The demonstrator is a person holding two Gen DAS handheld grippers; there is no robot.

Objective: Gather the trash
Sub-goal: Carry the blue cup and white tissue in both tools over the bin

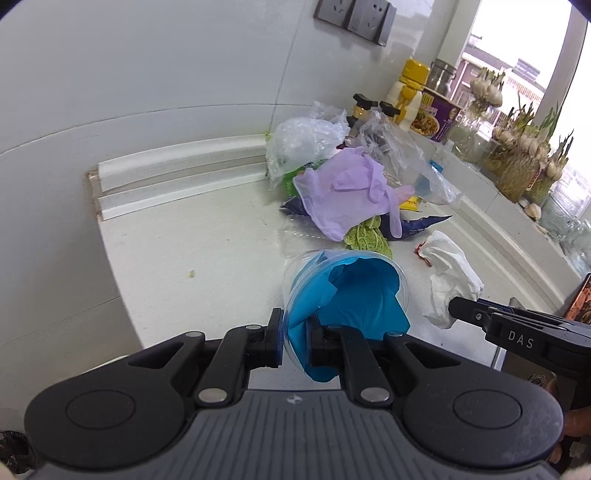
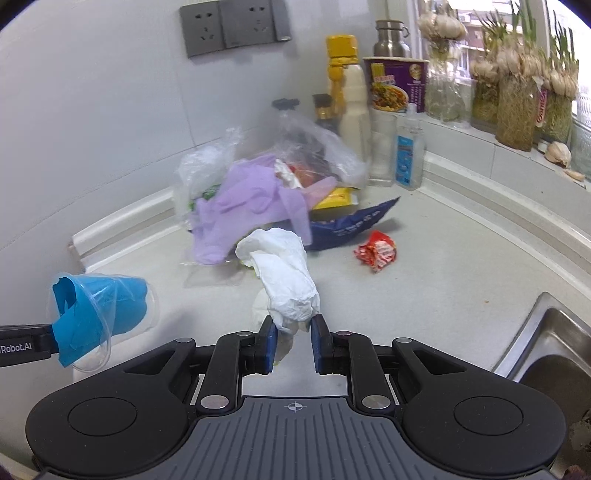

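Note:
My left gripper [image 1: 295, 338] is shut on the rim of a clear plastic cup [image 1: 400, 280] stuffed with a blue glove [image 1: 351, 295]; it holds them above the white counter [image 1: 192, 236]. The cup also shows in the right wrist view [image 2: 99, 299] at the left. My right gripper [image 2: 293, 338] is around the near end of a crumpled white tissue [image 2: 284, 273], jaws narrowly apart and touching it. The tissue also shows in the left wrist view [image 1: 450, 273]. Behind lies a trash pile: purple gloves [image 2: 243, 206], clear bags [image 2: 314, 147], a blue wrapper [image 2: 351, 225], a red wrapper [image 2: 376, 251].
Bottles [image 2: 351, 92], a noodle cup [image 2: 395, 85] and jars of sprouting garlic [image 2: 517, 99] line the back wall and the sill. A steel sink [image 2: 554, 354] is at the near right. Wall sockets [image 2: 232, 26] are above. A leaf scrap [image 1: 365, 236] lies by the pile.

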